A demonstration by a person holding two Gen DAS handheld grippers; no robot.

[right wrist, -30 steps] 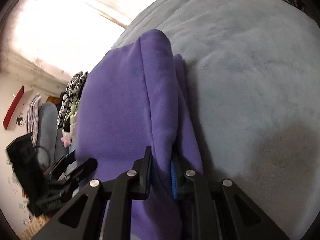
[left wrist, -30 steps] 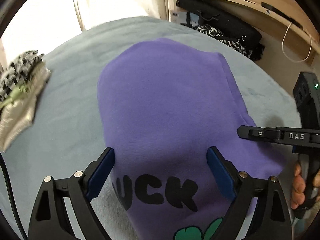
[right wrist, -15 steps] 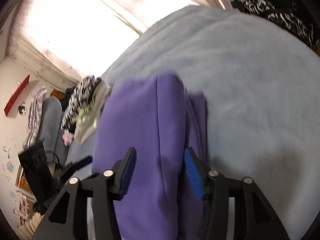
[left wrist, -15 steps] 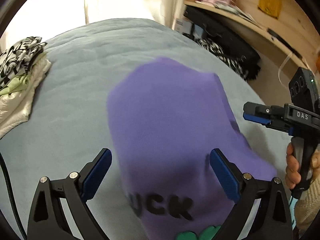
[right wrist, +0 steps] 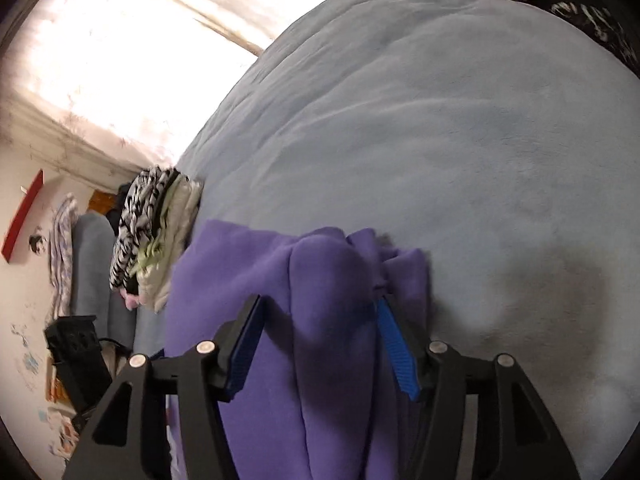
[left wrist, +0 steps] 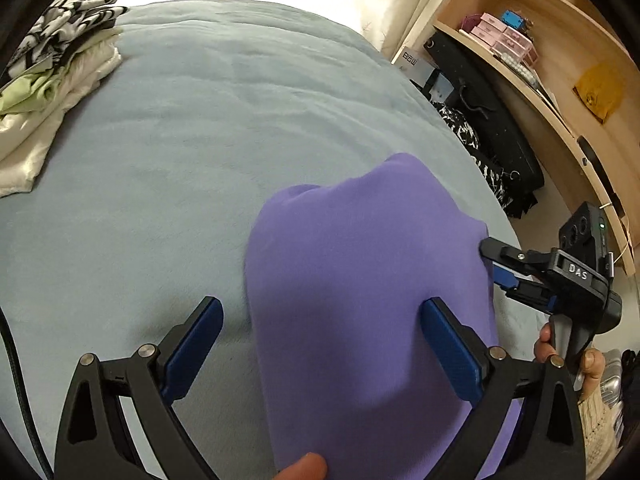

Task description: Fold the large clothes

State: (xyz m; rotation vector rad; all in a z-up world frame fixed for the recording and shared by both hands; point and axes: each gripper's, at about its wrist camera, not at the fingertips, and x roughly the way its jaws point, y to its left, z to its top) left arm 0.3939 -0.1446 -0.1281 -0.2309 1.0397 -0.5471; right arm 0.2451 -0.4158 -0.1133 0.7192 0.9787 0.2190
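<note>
A purple fleece garment (left wrist: 360, 272) lies folded on the blue-grey bed (left wrist: 180, 152). My left gripper (left wrist: 320, 308) hangs open above its near part, the right pad over the cloth and the left pad over bare bedding. At the garment's right edge, seen from the left wrist, is my right gripper (left wrist: 494, 266), held by a hand (left wrist: 560, 352). In the right wrist view, my right gripper (right wrist: 319, 302) has its jaws opening, with a thick fold of the purple garment (right wrist: 328, 360) loose between them. The garment's near end is hidden below both views.
A stack of folded clothes (left wrist: 52, 80) sits at the bed's far left corner, also visible in the right wrist view as the stack (right wrist: 160, 240). Wooden shelves (left wrist: 560, 92) and a black bag (left wrist: 492, 128) stand past the bed's right edge. A fingertip (left wrist: 308, 464) shows at the bottom.
My right gripper has opened and let go of the purple fold. Both grippers have drawn back, so the garment sits lower in each view. The printed letters have dropped out of the left view.
</note>
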